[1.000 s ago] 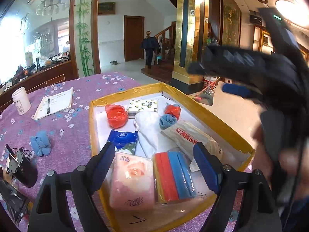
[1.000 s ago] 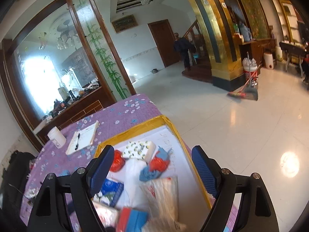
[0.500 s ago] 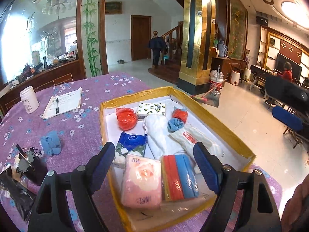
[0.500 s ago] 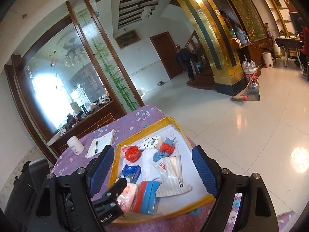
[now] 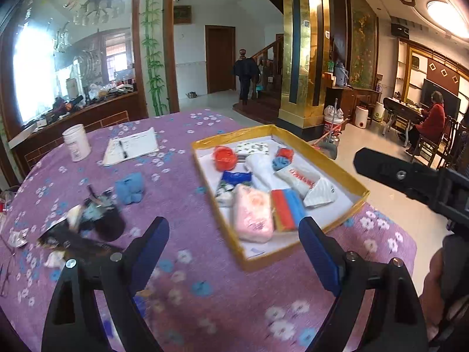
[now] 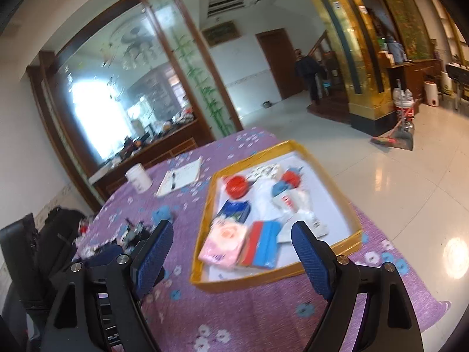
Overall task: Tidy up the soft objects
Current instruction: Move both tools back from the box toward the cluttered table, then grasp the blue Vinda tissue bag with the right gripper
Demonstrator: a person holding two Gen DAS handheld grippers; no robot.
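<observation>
A yellow-rimmed tray point(image 5: 340, 173) point(image 6: 205, 202) sits on the purple flowered tablecloth. It holds several soft items: a pink tissue pack point(image 5: 253, 217) point(image 6: 222, 243), a red-and-blue sponge pack point(image 5: 285, 209) point(image 6: 262, 248), a red bundle point(image 5: 224, 158) point(image 6: 237, 186), a white cloth point(image 5: 261, 165), a blue pack point(image 5: 234, 177). A blue cloth point(image 5: 130, 187) point(image 6: 162, 212) lies on the table left of the tray. My left gripper point(image 5: 234, 252) is open and empty, above the cloth near the tray's front corner. My right gripper point(image 6: 231, 252) is open and empty, before the tray.
A white cup point(image 5: 76, 142) and a notepad with a pen point(image 5: 132, 149) lie at the table's far side. Dark tools and clutter point(image 5: 96, 223) lie at the left. The right gripper's body point(image 5: 410, 179) shows at the right. The table edge drops to tiled floor point(image 6: 410, 182) on the right.
Both grippers have pulled back from the tray, which now looks smaller and farther. The left view has swung left, showing more tablecloth and the blue cloth.
</observation>
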